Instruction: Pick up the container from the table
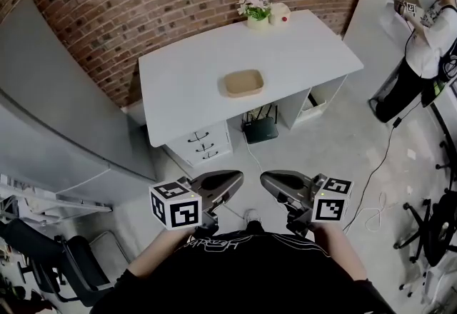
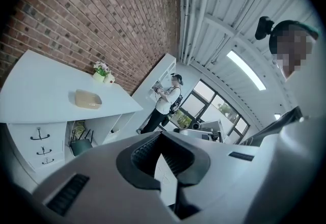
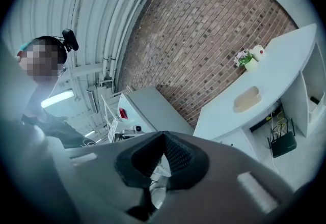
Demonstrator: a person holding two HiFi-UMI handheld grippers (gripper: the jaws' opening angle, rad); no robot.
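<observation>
A shallow tan container [image 1: 243,83] lies near the middle of the white table [image 1: 178,91]. It also shows small in the left gripper view as the container [image 2: 88,99] and in the right gripper view as the container [image 3: 247,99]. My left gripper [image 1: 235,178] and right gripper [image 1: 265,180] hang side by side low in the head view, well short of the table, tips pointing toward each other. Both have their jaws together with nothing between them.
A small potted plant [image 1: 255,11] and a white jar [image 1: 280,14] stand at the table's far edge by the brick wall. Drawers [image 1: 202,146] and a black router [image 1: 260,128] sit under the table. A person [image 1: 428,41] stands at right; an office chair [image 1: 433,228] is nearby.
</observation>
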